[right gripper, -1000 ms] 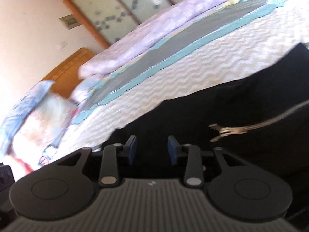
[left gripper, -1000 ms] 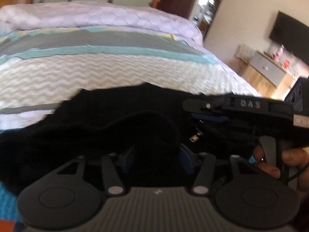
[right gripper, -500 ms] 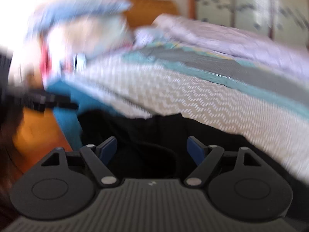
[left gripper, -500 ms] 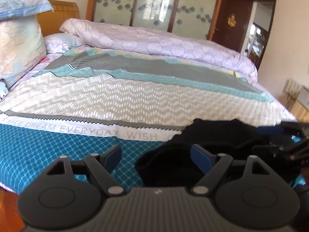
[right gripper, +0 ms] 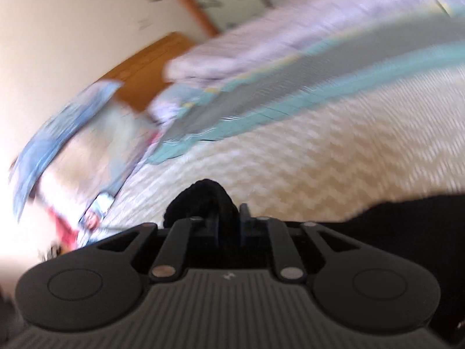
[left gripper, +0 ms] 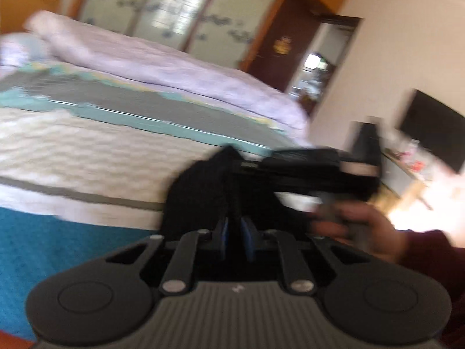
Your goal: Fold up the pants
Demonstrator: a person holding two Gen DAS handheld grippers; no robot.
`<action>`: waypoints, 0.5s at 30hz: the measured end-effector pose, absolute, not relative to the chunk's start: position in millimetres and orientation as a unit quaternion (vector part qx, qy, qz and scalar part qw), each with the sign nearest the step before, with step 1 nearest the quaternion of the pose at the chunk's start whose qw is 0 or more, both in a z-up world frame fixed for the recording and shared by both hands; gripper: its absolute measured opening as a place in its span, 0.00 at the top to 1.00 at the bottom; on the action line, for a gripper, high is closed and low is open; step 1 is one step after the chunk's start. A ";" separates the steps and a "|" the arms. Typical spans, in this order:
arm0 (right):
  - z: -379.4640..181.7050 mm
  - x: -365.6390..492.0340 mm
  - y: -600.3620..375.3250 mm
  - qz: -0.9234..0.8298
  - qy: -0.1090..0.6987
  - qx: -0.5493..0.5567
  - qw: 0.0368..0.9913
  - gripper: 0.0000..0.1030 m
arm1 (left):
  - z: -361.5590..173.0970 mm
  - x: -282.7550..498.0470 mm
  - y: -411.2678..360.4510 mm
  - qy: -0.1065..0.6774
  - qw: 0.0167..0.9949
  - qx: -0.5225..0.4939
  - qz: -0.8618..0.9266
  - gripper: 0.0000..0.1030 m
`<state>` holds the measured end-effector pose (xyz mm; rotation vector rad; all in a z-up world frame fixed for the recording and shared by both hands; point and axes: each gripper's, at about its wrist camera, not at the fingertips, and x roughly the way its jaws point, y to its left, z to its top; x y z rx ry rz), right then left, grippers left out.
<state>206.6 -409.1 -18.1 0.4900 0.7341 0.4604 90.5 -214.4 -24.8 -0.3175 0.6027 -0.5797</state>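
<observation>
Since half a second ago both my hand-held grippers have gone from spread wide over the pants to closing on them, and the black cloth that lay low on the bed now stands bunched up between the fingers. My left hand-held gripper (left gripper: pixel 234 234) has its blue pads nearly together, pinching a ridge of the pants (left gripper: pixel 203 192) that rises as a dark peak in front of it, above the white zigzag band of the bed (left gripper: pixel 87 151). Just to its right I see my right hand (left gripper: pixel 363 226), blurred, gripping the black body of the other tool. My right hand-held gripper (right gripper: pixel 228 226) has also just been closing and now pinches a rounded wad of the pants (right gripper: pixel 203 195); more of the black cloth spreads off to the right along the near edge of the bed (right gripper: pixel 319 160). A lilac quilt (left gripper: pixel 174 67) lies rolled across the far side, and pillows (right gripper: pixel 72 133) are piled at the wooden headboard (right gripper: pixel 145 64). Both views are smeared by motion.
</observation>
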 end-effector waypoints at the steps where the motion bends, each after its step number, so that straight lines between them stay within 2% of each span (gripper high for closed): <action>1: -24.8 209.3 -416.6 0.206 0.363 0.248 0.874 0.78 | -27.0 92.3 -228.1 0.298 0.895 -0.155 -0.294 0.89; 2: -30.1 208.5 -425.6 0.203 0.367 0.267 0.868 0.74 | -31.3 95.3 -243.3 0.308 0.888 -0.150 -0.308 0.89; 4: -31.8 195.5 -446.1 0.206 0.358 0.299 0.860 0.42 | -42.9 98.6 -270.2 0.323 0.879 -0.130 -0.326 0.89; 6: -25.6 178.2 -465.3 0.202 0.335 0.308 0.867 0.28 | -56.3 101.9 -287.7 0.353 0.865 -0.121 -0.334 0.89; 8: -21.5 161.3 -481.0 0.193 0.324 0.316 0.870 0.27 | -61.1 100.3 -295.7 0.378 0.852 -0.117 -0.342 0.89; 10: -22.7 150.6 -491.3 0.199 0.332 0.332 0.860 0.27 | -49.5 91.7 -288.0 0.359 0.854 -0.124 -0.355 0.86; 11: -24.5 146.4 -492.5 0.203 0.335 0.334 0.857 0.27 | -40.4 85.7 -281.4 0.343 0.860 -0.129 -0.356 0.81; 13: -28.7 139.1 -491.1 0.207 0.338 0.323 0.859 0.26 | -23.7 74.9 -260.5 0.303 0.884 -0.134 -0.329 0.60; 14: -30.8 136.8 -488.9 0.203 0.342 0.316 0.861 0.26 | -18.3 68.2 -251.9 0.280 0.906 -0.123 -0.293 0.42; 15: -34.3 135.5 -486.6 0.198 0.347 0.313 0.861 0.26 | -15.4 61.7 -247.4 0.260 0.927 -0.096 -0.254 0.34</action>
